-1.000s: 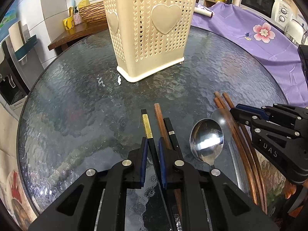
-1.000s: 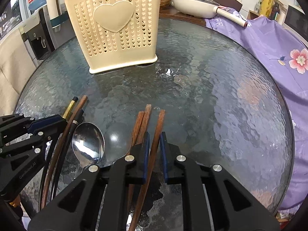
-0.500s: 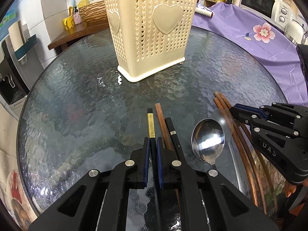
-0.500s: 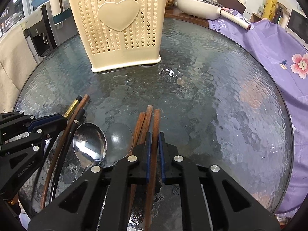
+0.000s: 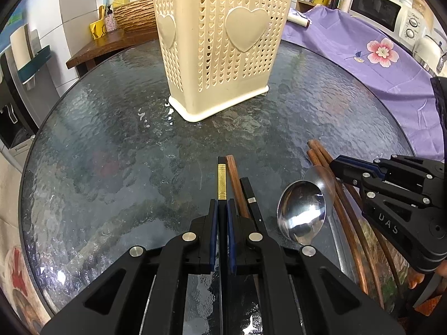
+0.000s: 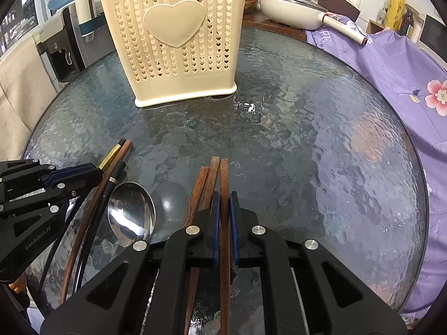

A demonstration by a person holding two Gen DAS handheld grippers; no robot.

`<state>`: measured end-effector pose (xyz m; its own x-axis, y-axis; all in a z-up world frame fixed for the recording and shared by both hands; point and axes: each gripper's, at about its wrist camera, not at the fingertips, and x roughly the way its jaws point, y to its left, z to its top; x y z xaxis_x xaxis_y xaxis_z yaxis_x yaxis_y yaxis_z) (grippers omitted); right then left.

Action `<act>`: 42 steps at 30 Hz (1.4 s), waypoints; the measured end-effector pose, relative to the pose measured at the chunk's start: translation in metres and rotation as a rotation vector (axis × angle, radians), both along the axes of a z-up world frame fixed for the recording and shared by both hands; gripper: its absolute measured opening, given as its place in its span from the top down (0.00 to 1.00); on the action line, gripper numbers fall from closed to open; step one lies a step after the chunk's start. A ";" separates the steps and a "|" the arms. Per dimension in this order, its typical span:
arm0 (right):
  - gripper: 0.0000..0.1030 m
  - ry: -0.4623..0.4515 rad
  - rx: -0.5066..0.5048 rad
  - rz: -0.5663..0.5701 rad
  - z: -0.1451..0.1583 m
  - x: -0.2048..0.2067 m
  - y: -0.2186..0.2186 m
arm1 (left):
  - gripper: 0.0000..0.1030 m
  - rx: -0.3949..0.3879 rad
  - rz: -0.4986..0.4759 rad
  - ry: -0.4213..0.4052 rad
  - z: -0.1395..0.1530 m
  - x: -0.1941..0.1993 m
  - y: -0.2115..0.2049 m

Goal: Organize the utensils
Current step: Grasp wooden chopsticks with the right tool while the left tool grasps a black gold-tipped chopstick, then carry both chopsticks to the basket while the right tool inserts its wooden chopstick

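Left wrist view. Left gripper (image 5: 220,209) at lower centre, jaws drawn narrow and clamped on a black chopstick with a gold band (image 5: 221,184). Its long axis runs straight up the frame, free end toward the cream basket (image 5: 220,55) at upper centre. Just right of it, a brown wooden chopstick (image 5: 236,184) and a second black chopstick with a silver ring (image 5: 250,195) lie nearly parallel, leaning slightly left at the top. Steel spoon (image 5: 301,212) at centre right, bowl up-frame, handle running down out of sight. Right gripper (image 5: 335,164) enters from the right edge. All on the round glass table (image 5: 111,153).

Right wrist view. Right gripper (image 6: 225,212) at lower centre, jaws narrow and pinched on one wooden chopstick (image 6: 224,178); axis vertical in frame, tip up toward the basket (image 6: 178,42). Two more wooden chopsticks (image 6: 206,184) touch its left side, fanning down-left. Spoon (image 6: 131,212) at centre left, a second darker spoon bowl (image 6: 170,206) just beside it. Left gripper (image 6: 95,169) comes in from the left edge with the gold-banded chopstick (image 6: 110,157) pointing to the upper right. Glass table (image 6: 321,139) under everything; basket stands upright at its far side, well apart from the utensils.
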<state>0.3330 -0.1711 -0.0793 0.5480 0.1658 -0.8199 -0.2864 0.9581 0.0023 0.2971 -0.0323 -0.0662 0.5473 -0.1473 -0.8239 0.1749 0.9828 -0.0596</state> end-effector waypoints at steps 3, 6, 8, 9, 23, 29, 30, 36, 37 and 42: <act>0.93 -0.004 0.024 -0.002 -0.001 0.000 -0.003 | 0.93 -0.017 0.002 0.001 0.000 0.002 0.003; 0.93 -0.004 0.051 0.000 -0.001 0.002 -0.007 | 0.93 -0.034 0.009 -0.001 0.001 0.003 0.008; 0.93 -0.004 0.072 0.005 -0.001 0.002 -0.009 | 0.94 -0.044 0.013 -0.012 0.005 0.003 0.010; 0.93 -0.005 0.080 0.004 0.000 0.002 -0.010 | 0.94 -0.050 0.013 -0.020 0.008 0.003 0.011; 0.93 -0.183 0.310 0.046 0.066 -0.024 -0.038 | 0.93 -0.102 -0.011 -0.161 0.066 -0.013 0.014; 0.93 -0.257 0.427 0.099 0.109 -0.044 -0.059 | 0.93 -0.150 -0.017 -0.242 0.103 -0.024 0.027; 0.93 -0.265 0.434 0.109 0.116 -0.046 -0.062 | 0.94 -0.153 -0.016 -0.256 0.108 -0.026 0.029; 0.93 -0.309 0.439 0.152 0.146 -0.068 -0.075 | 0.94 -0.176 -0.037 -0.311 0.133 -0.040 0.037; 0.93 -0.313 0.435 0.159 0.149 -0.071 -0.076 | 0.94 -0.182 -0.040 -0.315 0.136 -0.042 0.039; 0.93 -0.330 0.397 0.178 0.155 -0.078 -0.075 | 0.94 -0.198 -0.043 -0.317 0.141 -0.046 0.044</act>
